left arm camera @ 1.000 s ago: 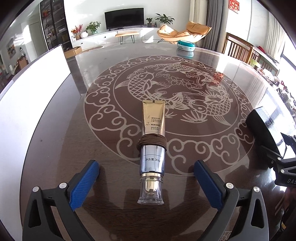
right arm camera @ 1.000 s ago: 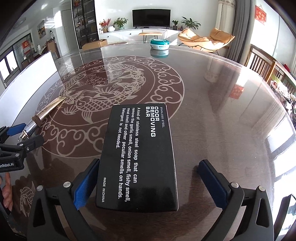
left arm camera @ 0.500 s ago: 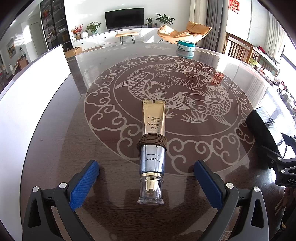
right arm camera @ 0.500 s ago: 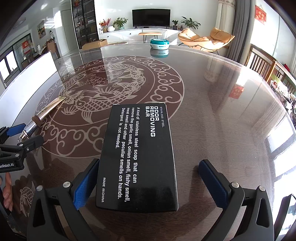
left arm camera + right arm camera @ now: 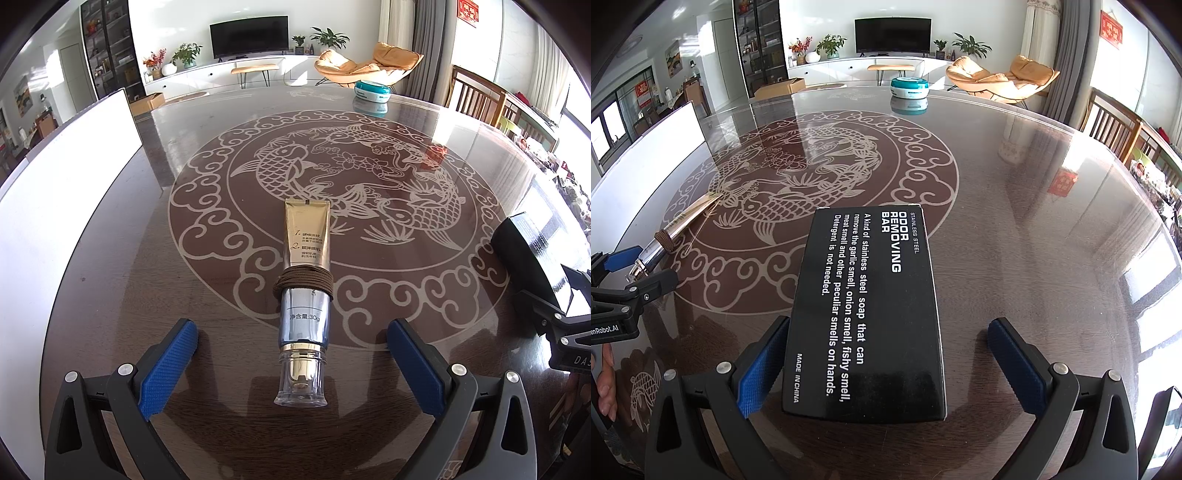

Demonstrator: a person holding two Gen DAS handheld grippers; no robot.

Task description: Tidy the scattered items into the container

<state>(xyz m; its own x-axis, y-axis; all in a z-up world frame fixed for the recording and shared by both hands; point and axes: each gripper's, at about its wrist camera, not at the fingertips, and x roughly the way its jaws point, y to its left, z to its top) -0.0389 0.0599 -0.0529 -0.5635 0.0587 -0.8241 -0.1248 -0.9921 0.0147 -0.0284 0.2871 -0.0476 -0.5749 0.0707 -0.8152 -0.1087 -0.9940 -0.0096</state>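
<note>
A gold and silver cosmetic tube (image 5: 304, 291) with a brown hair tie (image 5: 303, 281) wound round it lies on the table, cap toward me. My left gripper (image 5: 291, 363) is open, its blue pads either side of the cap, not touching. A black box (image 5: 866, 314) marked "odor removing bar" lies flat between the pads of my open right gripper (image 5: 886, 363); the left pad is close to its edge, the right pad apart. The tube also shows in the right wrist view (image 5: 679, 225), the box in the left wrist view (image 5: 524, 254). A white container wall (image 5: 62, 206) stands at the left.
The dark glass table (image 5: 369, 177) has a carp pattern. A teal and white round object (image 5: 372, 91) sits at the far edge; it also shows in the right wrist view (image 5: 909, 88). Wooden chairs (image 5: 476, 92) stand at the right. My left gripper appears at the right view's left edge (image 5: 624, 280).
</note>
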